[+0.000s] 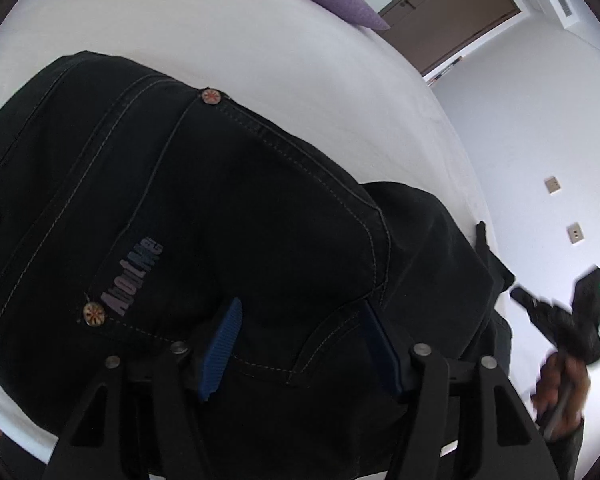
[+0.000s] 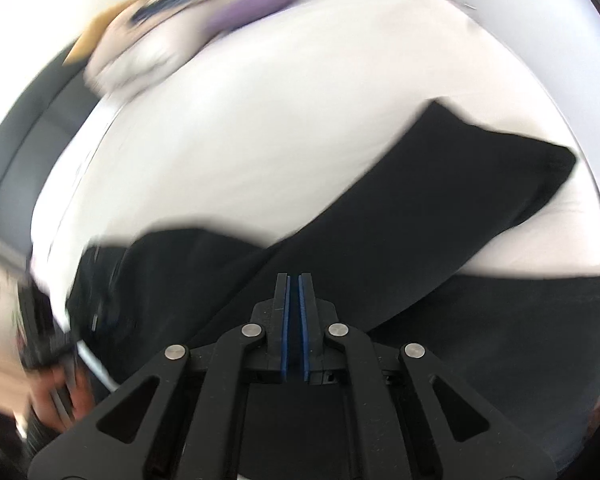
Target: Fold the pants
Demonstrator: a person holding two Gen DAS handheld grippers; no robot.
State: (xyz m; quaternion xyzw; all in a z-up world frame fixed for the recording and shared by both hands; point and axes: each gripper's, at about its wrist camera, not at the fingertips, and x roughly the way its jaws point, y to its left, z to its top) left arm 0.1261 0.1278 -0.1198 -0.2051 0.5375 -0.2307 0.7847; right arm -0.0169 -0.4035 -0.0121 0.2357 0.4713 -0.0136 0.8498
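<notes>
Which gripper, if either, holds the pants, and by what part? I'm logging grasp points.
Neither, as far as visible. The left gripper is open over the pants near the back pocket; the right gripper is shut, apparently on nothing.

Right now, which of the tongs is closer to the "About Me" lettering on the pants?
Left. The left tongs sit open just beside the lettering; the right tongs are shut over plain black cloth, away from it.
</notes>
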